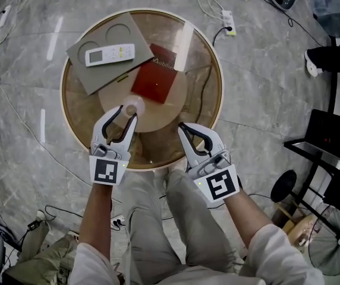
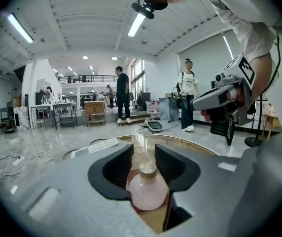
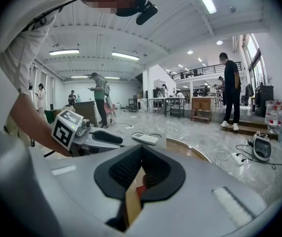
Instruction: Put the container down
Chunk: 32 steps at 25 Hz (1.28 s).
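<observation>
A small pink round-bellied container (image 1: 132,107) with a brown cap stands upright on the round glass-topped table (image 1: 69,120). My left gripper (image 1: 128,113) is around it. In the left gripper view the container (image 2: 147,191) sits between the jaws (image 2: 143,149), which stand apart, and I see no pad pressing on it. My right gripper (image 1: 182,127) hovers over the table's near edge to the right. Its jaws (image 3: 142,149) are shut with nothing between them. It also shows in the left gripper view as the right gripper (image 2: 202,101).
A grey board (image 1: 93,70) with a white remote (image 1: 109,54) lies at the table's far left, beside a red book (image 1: 155,79). A power strip (image 1: 228,21) and cables lie on the floor. A black stand (image 1: 327,141) and fan (image 1: 336,242) are at right. People stand in the hall.
</observation>
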Tool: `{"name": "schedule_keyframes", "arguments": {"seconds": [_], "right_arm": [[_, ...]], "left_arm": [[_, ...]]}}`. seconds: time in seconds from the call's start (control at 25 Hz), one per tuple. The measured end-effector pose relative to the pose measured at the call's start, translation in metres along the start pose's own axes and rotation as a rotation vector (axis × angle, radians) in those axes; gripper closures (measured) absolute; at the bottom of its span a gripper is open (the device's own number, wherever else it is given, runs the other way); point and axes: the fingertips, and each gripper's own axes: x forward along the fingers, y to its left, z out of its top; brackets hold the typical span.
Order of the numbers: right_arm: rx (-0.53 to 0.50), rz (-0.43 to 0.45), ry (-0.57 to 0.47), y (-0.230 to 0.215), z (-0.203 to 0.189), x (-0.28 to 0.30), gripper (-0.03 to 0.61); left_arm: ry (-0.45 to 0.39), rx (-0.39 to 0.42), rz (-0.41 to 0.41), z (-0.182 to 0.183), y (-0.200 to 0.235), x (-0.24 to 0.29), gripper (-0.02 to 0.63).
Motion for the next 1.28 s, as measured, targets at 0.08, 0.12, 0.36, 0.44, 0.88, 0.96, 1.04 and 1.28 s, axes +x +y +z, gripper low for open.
{"name": "schedule_keyframes", "arguments": {"seconds": [0.08, 0.12, 0.36, 0.44, 0.88, 0.96, 1.04, 1.28], "right_arm": [[-0.002, 0.004, -0.006, 0.003, 0.014, -0.004, 0.577], [-0.003, 0.006, -0.011, 0.004, 0.023, -0.007, 0.577], [-0.018, 0.035, -0.036, 0.019, 0.082, -0.032, 0.577], [-0.022, 0.047, -0.040, 0.025, 0.106, -0.045, 0.577], [0.007, 0.047, -0.021, 0.043, 0.227, -0.138, 0.578], [0.006, 0.039, -0.024, 0.042, 0.241, -0.153, 0.578], [0.017, 0.037, -0.042, 0.041, 0.255, -0.165, 0.578], [0.007, 0.058, -0.066, 0.047, 0.274, -0.196, 0.578]], "left_arm": [[-0.006, -0.018, 0.019, 0.016, 0.003, -0.015, 0.487], [-0.004, 0.000, 0.020, 0.025, 0.004, -0.022, 0.500], [-0.029, -0.064, 0.089, 0.091, 0.006, -0.076, 0.611], [-0.031, -0.068, 0.102, 0.119, 0.006, -0.096, 0.612], [-0.024, -0.037, 0.133, 0.263, -0.021, -0.187, 0.612], [-0.005, -0.034, 0.132, 0.279, -0.029, -0.198, 0.612], [0.002, -0.023, 0.128, 0.294, -0.037, -0.205, 0.612], [-0.010, 0.021, 0.124, 0.323, -0.067, -0.214, 0.612]]}}
